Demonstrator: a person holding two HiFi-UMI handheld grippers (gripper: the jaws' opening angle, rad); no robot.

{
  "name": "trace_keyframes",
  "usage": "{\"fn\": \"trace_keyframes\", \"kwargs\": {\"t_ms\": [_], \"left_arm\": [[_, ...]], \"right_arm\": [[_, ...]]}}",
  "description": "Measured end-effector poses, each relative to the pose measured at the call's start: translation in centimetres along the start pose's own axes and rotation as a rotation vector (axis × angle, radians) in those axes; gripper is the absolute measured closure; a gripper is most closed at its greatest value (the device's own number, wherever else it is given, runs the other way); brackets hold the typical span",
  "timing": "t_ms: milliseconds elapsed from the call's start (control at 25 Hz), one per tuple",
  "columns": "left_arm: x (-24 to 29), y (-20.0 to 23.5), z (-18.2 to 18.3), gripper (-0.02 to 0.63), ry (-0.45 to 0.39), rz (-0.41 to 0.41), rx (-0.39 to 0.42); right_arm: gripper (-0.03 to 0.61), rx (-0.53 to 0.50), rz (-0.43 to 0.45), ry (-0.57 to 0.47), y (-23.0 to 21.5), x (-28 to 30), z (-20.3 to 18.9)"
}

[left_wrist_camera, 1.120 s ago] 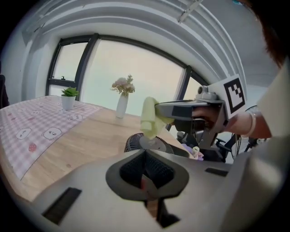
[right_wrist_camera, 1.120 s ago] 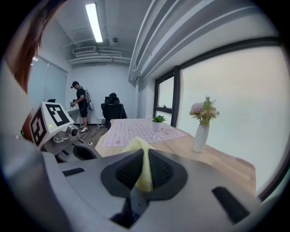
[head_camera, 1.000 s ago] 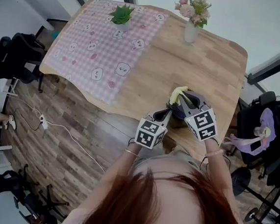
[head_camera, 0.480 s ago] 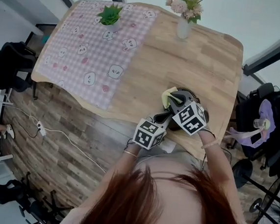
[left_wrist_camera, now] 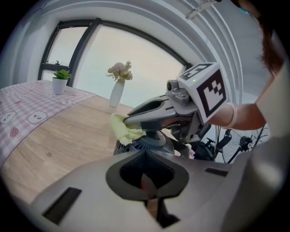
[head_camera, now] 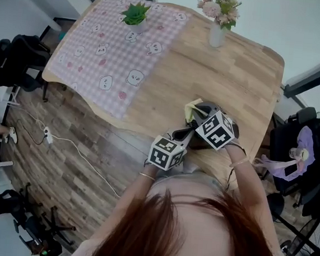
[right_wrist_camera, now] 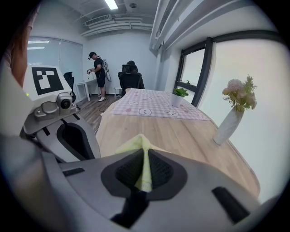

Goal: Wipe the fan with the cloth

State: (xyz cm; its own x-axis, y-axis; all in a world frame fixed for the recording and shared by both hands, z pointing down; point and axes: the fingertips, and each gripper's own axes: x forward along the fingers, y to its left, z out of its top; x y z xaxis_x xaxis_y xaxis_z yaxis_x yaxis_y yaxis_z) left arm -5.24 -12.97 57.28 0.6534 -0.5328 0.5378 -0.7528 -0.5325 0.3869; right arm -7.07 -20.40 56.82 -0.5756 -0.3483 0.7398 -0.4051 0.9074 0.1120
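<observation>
The left gripper point(left_wrist_camera: 149, 188), clenched shut, hangs just beside the small dark round-grilled fan point(left_wrist_camera: 155, 143) on the pale wooden table point(left_wrist_camera: 68, 136), while the right gripper point(right_wrist_camera: 144, 179) pinches the yellow-green cloth point(left_wrist_camera: 123, 130) at its rim, apparently mid-wipe and needing a sweep across next.

No legible text or labels

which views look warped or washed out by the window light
Left gripper view: strong fisheye, dark corners, window blown out pale. Right gripper view: same bending, window glaring white, cloth soft up close. Head view: evenly lit, table edges bow, hair blurred.
</observation>
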Motion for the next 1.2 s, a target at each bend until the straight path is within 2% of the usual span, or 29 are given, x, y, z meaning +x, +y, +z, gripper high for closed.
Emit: {"fn": "trace_keyframes", "kwargs": {"t_ms": [120,280,480,640,720,960,1200], "left_arm": [[0.1,0.2,0.0,0.603,0.002,0.029,0.010],[-0.1,0.5,0.0,0.603,-0.006,0.034,-0.020],[-0.2,0.1,-0.2,0.600,0.065,0.041,0.015],[-0.8,0.3,-0.4,0.583,0.084,0.074,0.031],[-0.6,0.4,-0.9,0.433,0.112,0.069,0.010],[0.2,0.6,-1.8,0.431,0.181,0.077,-0.046],[0.5,0.0,-2.0,0.495,0.257,0.073,-0.210]], "right_arm": [[0.551,0.005,-0.030,0.011,-0.4,-0.4,-0.4],[0.551,0.021,-0.064,0.003,-0.8,-0.9,-0.9],[0.551,0.042,-0.089,-0.020,-0.9,-1.1,-1.2],[0.551,0.048,-0.095,-0.028,-0.9,-1.2,-1.2],[0.551,0.049,-0.096,-0.026,-0.9,-1.2,-1.3],[0.551,0.048,-0.097,-0.028,-0.8,-1.3,-1.3],[0.551,0.042,-0.103,-0.028,-0.9,-1.3,-1.3]]}}
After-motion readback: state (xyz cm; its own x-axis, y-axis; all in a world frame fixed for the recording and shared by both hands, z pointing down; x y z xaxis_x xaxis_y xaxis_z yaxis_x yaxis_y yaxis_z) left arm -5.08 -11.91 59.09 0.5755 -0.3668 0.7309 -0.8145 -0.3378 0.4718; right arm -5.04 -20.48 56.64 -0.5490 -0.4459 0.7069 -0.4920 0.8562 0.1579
